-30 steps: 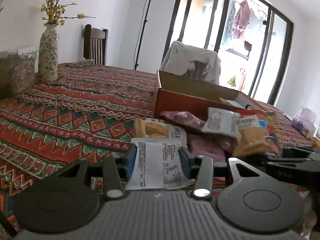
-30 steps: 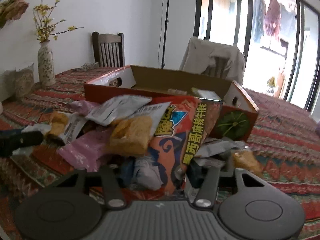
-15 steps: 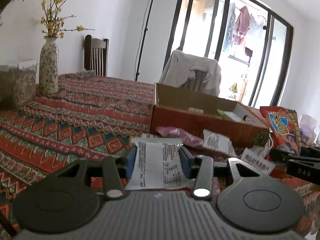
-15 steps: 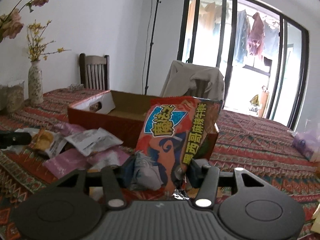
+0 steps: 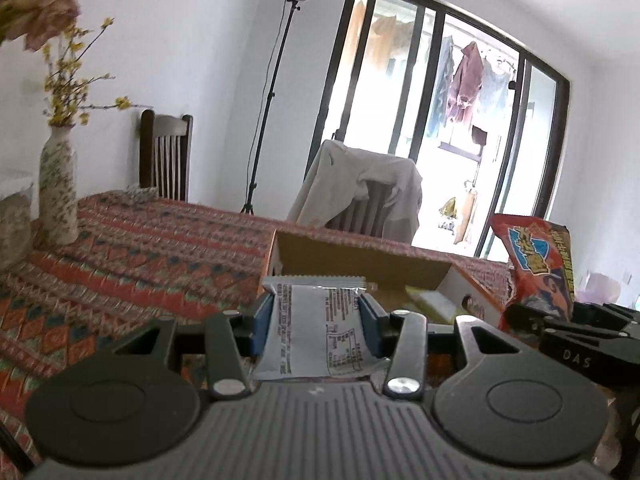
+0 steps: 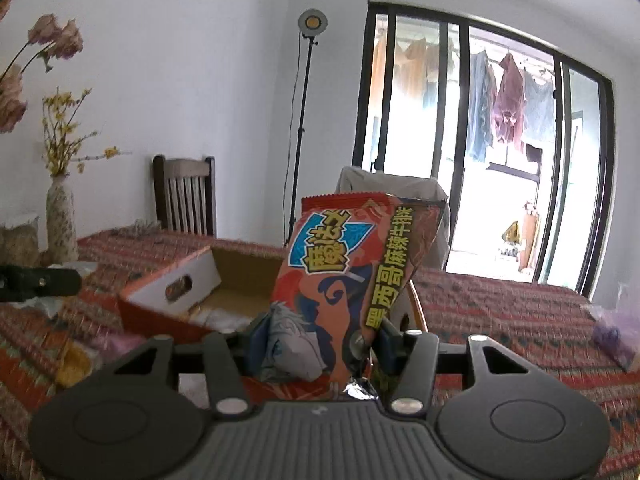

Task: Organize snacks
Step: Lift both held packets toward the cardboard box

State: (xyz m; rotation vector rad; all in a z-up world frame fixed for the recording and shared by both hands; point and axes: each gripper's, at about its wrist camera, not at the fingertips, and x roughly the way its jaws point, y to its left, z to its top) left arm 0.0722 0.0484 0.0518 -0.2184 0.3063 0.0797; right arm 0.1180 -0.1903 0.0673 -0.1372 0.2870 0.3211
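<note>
My left gripper [image 5: 316,322] is shut on a white snack packet [image 5: 310,332] with printed text, held above the table just before the open orange cardboard box [image 5: 360,264]. My right gripper [image 6: 318,344] is shut on a red snack bag [image 6: 352,268] with blue and yellow lettering, held upright over the near side of the same box [image 6: 168,304]. The red bag also shows at the right of the left wrist view [image 5: 536,264]. The left gripper's tip shows at the left edge of the right wrist view [image 6: 40,282]. Loose snack packets [image 6: 76,360] lie on the cloth below.
The table wears a red patterned cloth [image 5: 140,256]. A flowered vase [image 5: 58,192] stands at the far left. Two chairs [image 5: 166,160] stand behind the table, one draped with a jacket [image 5: 360,188]. A purple bag [image 6: 612,332] lies at the right.
Both grippers have risen with their packets. The snack pile has dropped out of the left view, and the box now sits lower and closer in both views.
</note>
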